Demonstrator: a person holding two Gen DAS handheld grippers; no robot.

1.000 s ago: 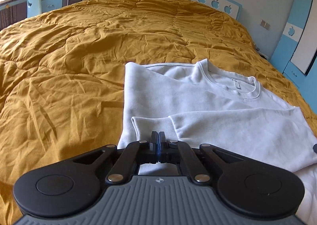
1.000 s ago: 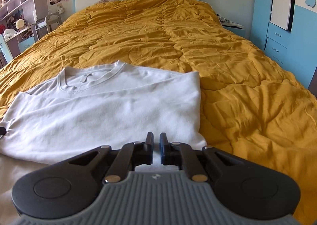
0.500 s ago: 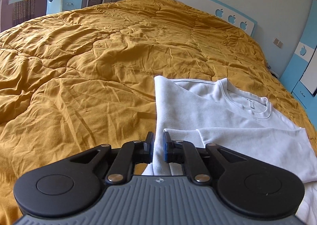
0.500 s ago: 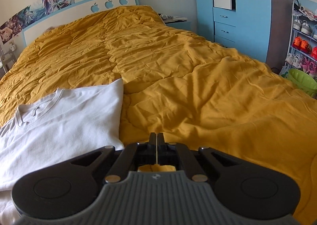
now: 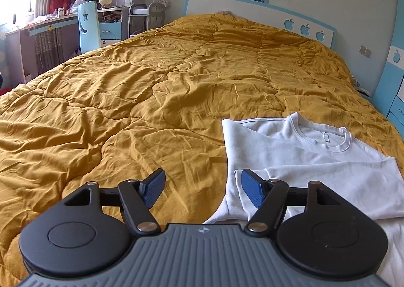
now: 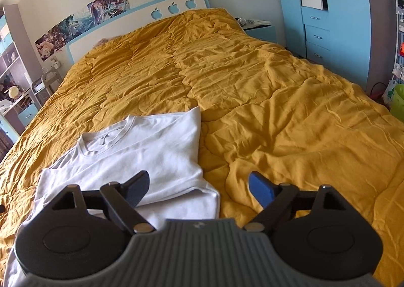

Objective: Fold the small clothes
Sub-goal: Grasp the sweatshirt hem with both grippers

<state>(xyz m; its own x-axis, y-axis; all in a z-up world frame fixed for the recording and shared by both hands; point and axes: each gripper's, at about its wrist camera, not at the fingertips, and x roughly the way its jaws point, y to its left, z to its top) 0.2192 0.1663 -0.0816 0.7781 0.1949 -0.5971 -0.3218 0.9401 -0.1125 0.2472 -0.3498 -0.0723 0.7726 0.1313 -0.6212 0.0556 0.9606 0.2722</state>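
Observation:
A white long-sleeved shirt lies on the mustard quilt, neck away from me, both sides and sleeves folded in over the body. My left gripper hovers above the shirt's left edge, its jaws opening wide, nothing between the blue pads. In the right wrist view the same shirt lies at lower left. My right gripper hangs over the shirt's lower right corner and the quilt, jaws opening wide and holding nothing.
A white and blue headboard stands at the far end of the bed. A desk and blue chair stand beyond the bed's left side, a blue wardrobe, nightstand and green bin at the right.
Both grippers went from shut to wide open and lifted back from the shirt. The left one shifted left, the right one shifted right and rolled. The shirt stays folded on the quilt.

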